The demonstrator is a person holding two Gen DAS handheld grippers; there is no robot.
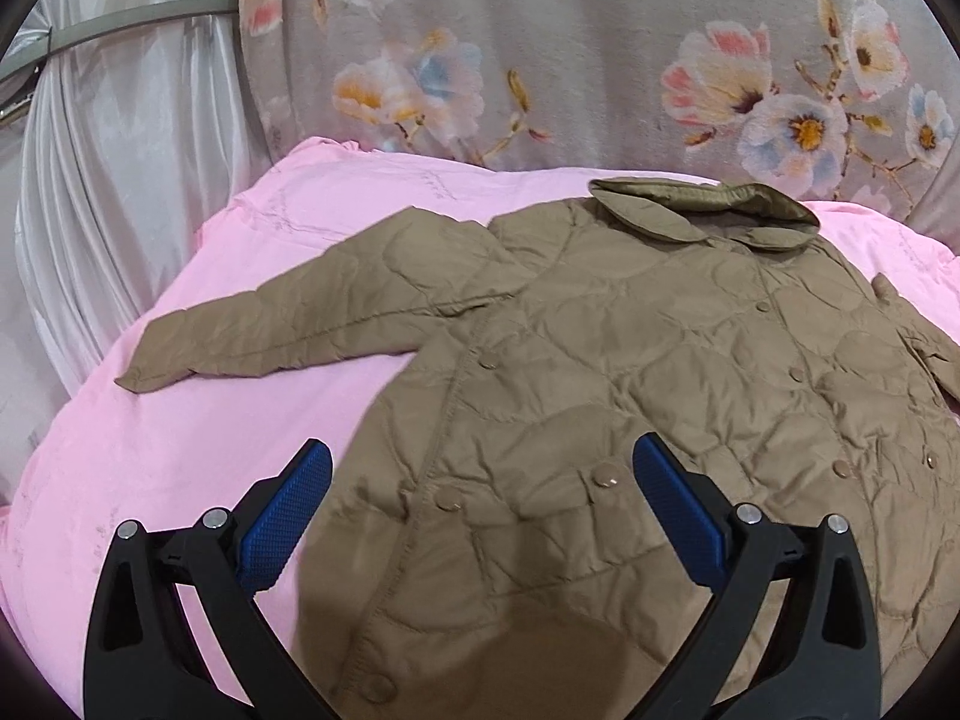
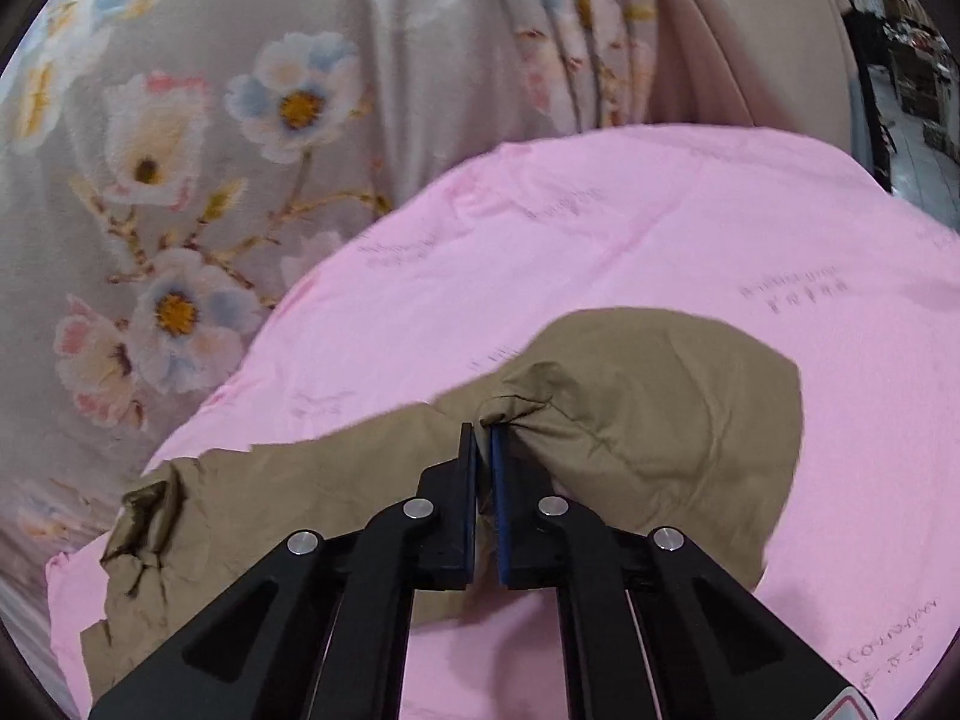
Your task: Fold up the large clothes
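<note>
**Two claws, one thin pinch**

Left wrist view: the left gripper [image 1: 483,477] hung wide open and empty over the lower front of the tan quilted jacket [image 1: 600,360], which lay spread mid-frame on the pink bedding [image 1: 180,450].

Right wrist view: the right gripper [image 2: 483,429] had clamped a small pucker of sleeve [image 2: 630,396] at frame centre. So little slick fabric between the jaws looked likely to slip free once pulled.
</note>
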